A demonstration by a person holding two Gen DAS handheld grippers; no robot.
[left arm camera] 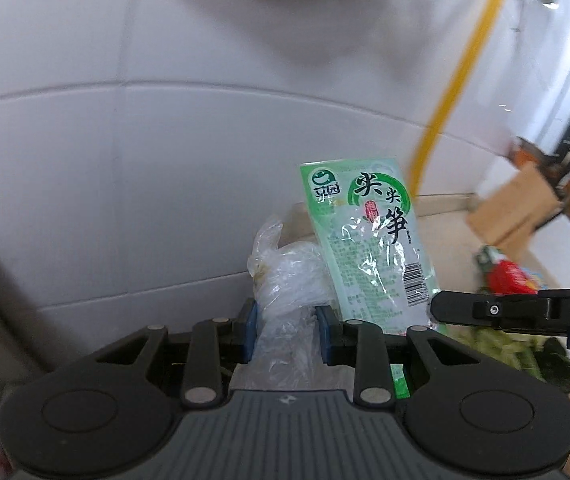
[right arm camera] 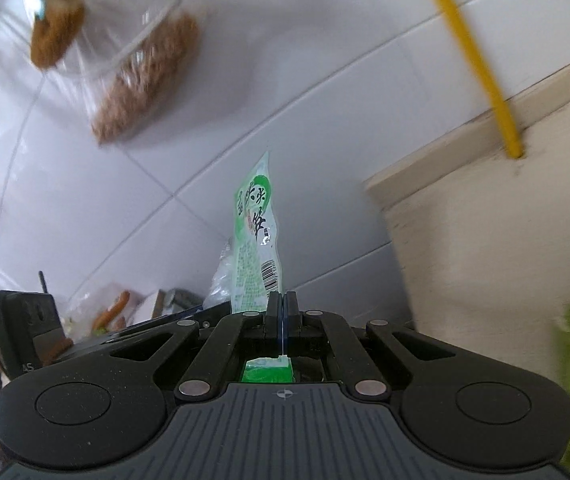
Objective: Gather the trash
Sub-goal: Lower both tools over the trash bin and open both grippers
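Two pieces of trash are being carried, one in each hand-held gripper. The crumpled clear plastic bag (left arm camera: 285, 280) is sitting between the blue pads of the left hand-held gripper (left arm camera: 287, 326), whose jaws are standing partly apart and pressing on it from both sides. The green snack wrapper (right arm camera: 255, 240) is rising upright from the right hand-held gripper (right arm camera: 283, 314), whose jaws are squeezed fully together on its lower edge, with a green end of it poking out behind the pads.

In the left wrist view the wrapper (left arm camera: 369, 240) is showing its printed face just to the right of the bag, and the right hand-held gripper is reaching in from the right edge. The right wrist view is showing the wrapper edge-on, with the bag (right arm camera: 221, 276) only peeking out behind it.

One yellow cord (left arm camera: 457, 76) is hanging down the white tiled wall (left arm camera: 165, 140) in both views. Only the right wrist view is showing a hanging clear bag of brown food (right arm camera: 141, 80) at upper left and the pale surface (right arm camera: 485, 240) at right. Only the left wrist view is showing a blurred red package (left arm camera: 509, 276) and a brown box (left arm camera: 517, 204).
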